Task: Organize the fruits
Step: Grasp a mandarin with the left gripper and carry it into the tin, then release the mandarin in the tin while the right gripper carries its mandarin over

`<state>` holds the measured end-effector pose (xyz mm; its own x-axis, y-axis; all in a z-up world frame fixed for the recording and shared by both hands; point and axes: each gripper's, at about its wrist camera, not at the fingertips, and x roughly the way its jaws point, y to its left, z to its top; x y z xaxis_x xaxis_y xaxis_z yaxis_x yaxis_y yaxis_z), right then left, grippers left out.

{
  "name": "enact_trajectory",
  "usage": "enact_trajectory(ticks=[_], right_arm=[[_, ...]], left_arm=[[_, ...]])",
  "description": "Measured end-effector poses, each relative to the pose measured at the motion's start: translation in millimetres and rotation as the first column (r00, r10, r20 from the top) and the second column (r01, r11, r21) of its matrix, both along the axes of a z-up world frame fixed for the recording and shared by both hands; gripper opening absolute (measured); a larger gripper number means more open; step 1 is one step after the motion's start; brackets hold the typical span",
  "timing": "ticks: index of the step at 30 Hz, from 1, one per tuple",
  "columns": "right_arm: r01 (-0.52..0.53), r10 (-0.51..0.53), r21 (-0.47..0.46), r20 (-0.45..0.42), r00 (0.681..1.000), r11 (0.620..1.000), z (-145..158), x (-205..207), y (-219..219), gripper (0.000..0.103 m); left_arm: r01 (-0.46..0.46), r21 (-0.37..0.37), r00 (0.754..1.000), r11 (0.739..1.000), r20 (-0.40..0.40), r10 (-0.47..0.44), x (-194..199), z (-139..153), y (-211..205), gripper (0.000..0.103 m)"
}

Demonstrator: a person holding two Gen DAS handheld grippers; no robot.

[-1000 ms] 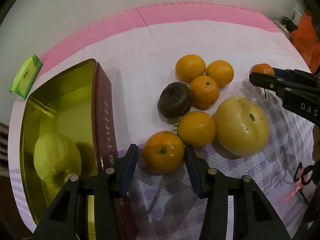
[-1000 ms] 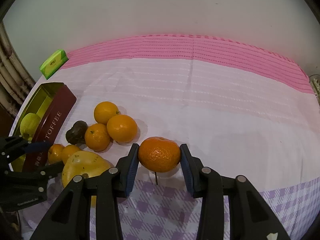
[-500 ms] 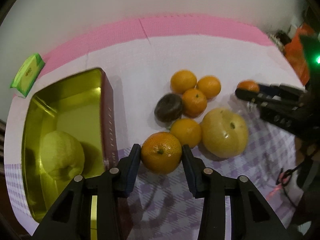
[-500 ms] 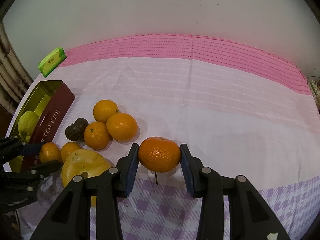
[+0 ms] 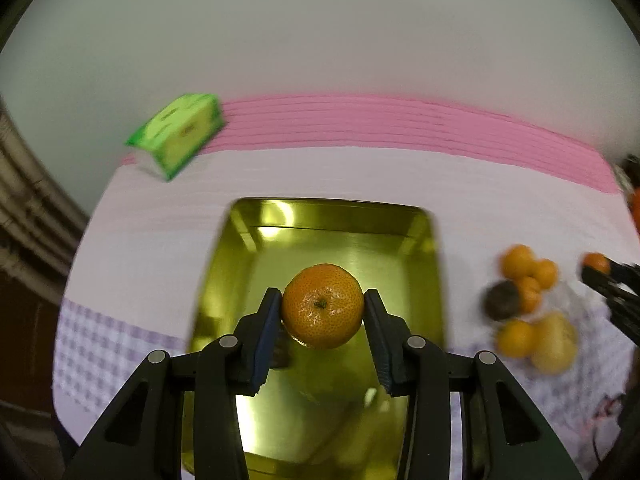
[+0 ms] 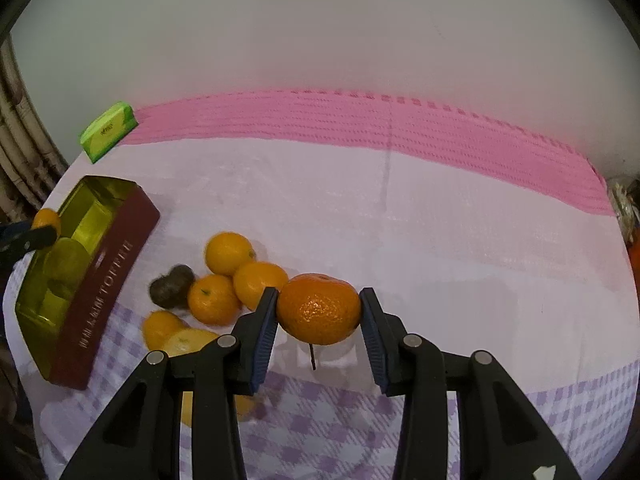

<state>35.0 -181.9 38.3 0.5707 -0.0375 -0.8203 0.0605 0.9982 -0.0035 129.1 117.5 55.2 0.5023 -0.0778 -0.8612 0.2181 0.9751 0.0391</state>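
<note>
My left gripper (image 5: 322,312) is shut on a mandarin (image 5: 322,305) and holds it in the air over the open gold tin (image 5: 424,248). In the right wrist view that mandarin (image 6: 46,218) hangs above the tin (image 6: 108,280), which holds a yellow-green fruit (image 6: 66,258). My right gripper (image 6: 319,312) is shut on a second mandarin (image 6: 319,309), lifted above the cloth. Several mandarins (image 6: 228,252), a dark fruit (image 6: 172,286) and a large yellow fruit (image 6: 188,340) lie on the cloth left of my right gripper.
A green box (image 6: 107,131) sits at the far left of the cloth, near the wall; it also shows in the left wrist view (image 5: 178,134). The pink band of cloth (image 6: 400,124) runs along the back. An orange bag (image 6: 634,252) is at the right edge.
My left gripper closed on a mandarin from the pile, lifted it and swung left over the tin. My right gripper raised its mandarin off the cloth.
</note>
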Motion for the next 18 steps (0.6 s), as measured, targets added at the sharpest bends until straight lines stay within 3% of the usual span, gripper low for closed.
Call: enact_trajectory(ticks=[8,18], right_arm=[[-0.073,0.073,-0.004,0.015,0.997,0.997,16,6,38,0.038],[-0.187,0.187,0.065,0.002,0.982,0.980,26,29,99,0.038]], left_arm=[[-0.045,0.015,0.999,0.999,-0.029,0.046,36,-28,23,0.043],[-0.078,-0.008,0.994,0.997,-0.072,0.077,51,-51,30,0.043]])
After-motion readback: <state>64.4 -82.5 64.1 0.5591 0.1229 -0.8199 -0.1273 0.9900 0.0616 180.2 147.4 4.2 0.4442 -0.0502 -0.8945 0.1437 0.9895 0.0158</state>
